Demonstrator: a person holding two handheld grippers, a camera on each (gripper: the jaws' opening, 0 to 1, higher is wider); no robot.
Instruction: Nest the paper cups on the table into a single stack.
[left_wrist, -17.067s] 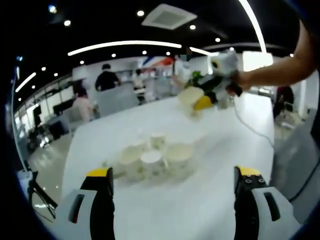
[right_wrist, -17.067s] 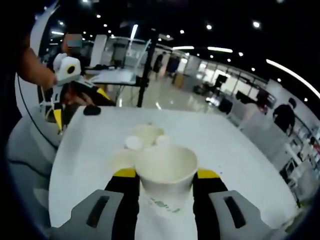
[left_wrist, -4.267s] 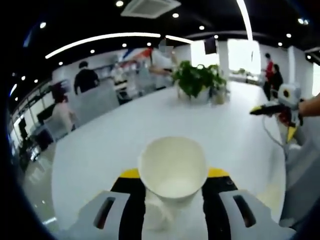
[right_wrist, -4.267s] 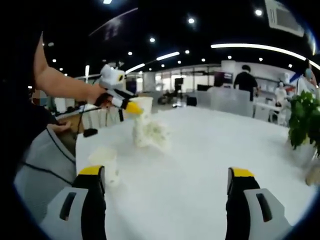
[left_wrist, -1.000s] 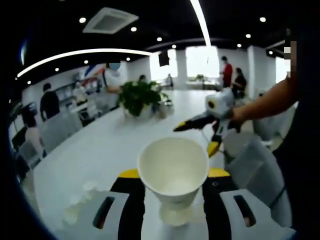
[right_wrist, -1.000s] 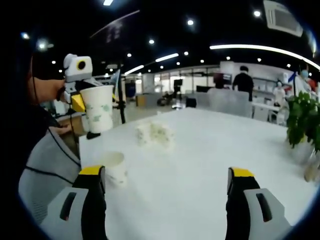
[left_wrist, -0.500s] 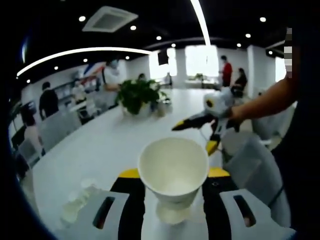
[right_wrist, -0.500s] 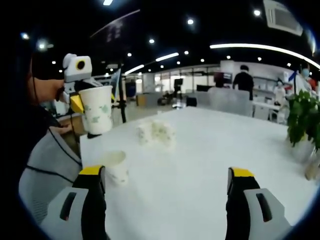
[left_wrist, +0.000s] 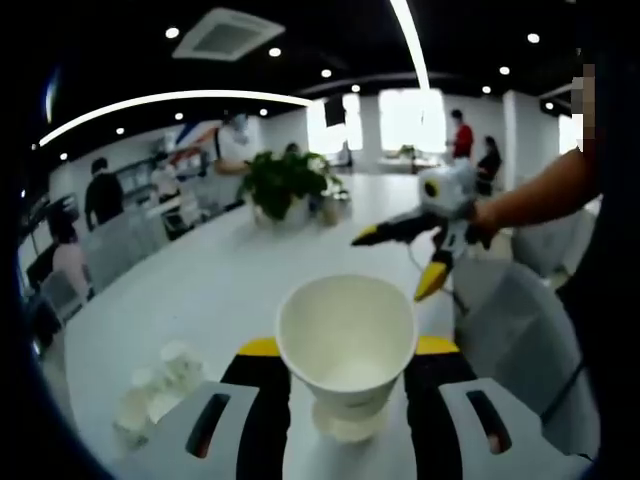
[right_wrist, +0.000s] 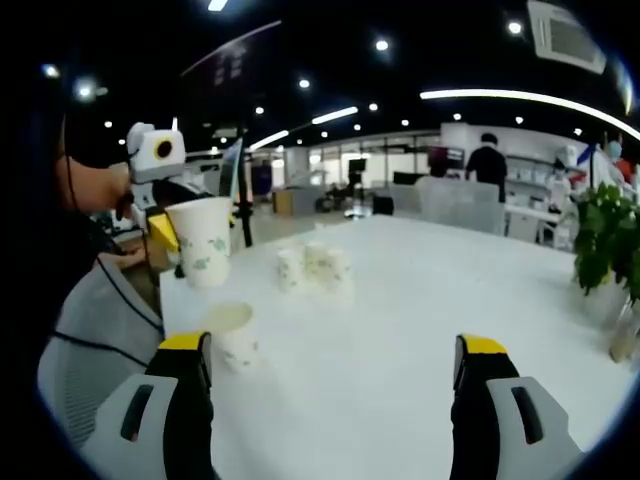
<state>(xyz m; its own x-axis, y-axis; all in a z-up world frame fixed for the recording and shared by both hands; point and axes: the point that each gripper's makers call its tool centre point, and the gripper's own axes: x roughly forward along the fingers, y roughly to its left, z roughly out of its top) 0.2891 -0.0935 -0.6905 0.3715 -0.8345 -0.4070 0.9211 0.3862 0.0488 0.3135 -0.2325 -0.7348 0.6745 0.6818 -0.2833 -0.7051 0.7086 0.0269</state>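
**White paper cup held over a lone cup on the white surface**

White paper fills the grip of the left gripper (left_wrist: 346, 350): its yellow-tipped jaws are closed against the sides of a white paper cup with a faint green print (left_wrist: 347, 335), mouth facing the camera in the left gripper view. Directly beneath that held cup, a second white paper cup (left_wrist: 345, 422) stands on the long white surface (left_wrist: 230, 290), with only part of its rim showing under the held one; whether the two touch cannot be told from that view. In the right gripper view the same held cup (right_wrist: 203, 254) hangs upright above the lone standing cup (right_wrist: 232, 335), with a clear gap between them, and the left gripper (right_wrist: 165, 232) comes in from the left, held by a person's hand (right_wrist: 100, 186).

Farther along the surface, a small cluster of white paper cups (right_wrist: 314, 266) stands upright, close together; in the left gripper view this cluster (left_wrist: 155, 383) sits low at the left, blurred.

The right gripper (right_wrist: 332, 365) has its jaws spread wide with nothing between them, hovering above the surface near the lone cup. In the left gripper view it (left_wrist: 405, 255) reaches in from the right, jaws apart, at the end of a person's bare forearm (left_wrist: 535, 195).

A green potted plant (left_wrist: 285, 185) stands at the far end of the surface. Several people stand in the background of the office.
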